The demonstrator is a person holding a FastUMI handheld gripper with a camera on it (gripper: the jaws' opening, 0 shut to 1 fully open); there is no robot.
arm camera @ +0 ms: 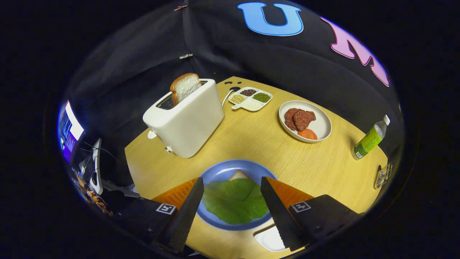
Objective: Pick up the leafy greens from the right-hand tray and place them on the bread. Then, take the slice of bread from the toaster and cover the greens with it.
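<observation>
Green leaves [233,201] lie flat on a slice of bread [238,175] whose crust peeks out at the far side, both on a blue plate [220,172]. My gripper [231,183] hovers over the plate, open, its fingers [192,201] standing either side of the leaves with nothing held. Beyond the plate to the left stands a white toaster [187,124] with a slice of bread [184,87] sticking up out of its slot.
A white plate [320,126] with meat patties and a tomato slice sits beyond to the right. A divided dish [251,98] of beans lies at the back. A green bottle [370,138] stands far right. A white tray [271,239] shows by the right finger.
</observation>
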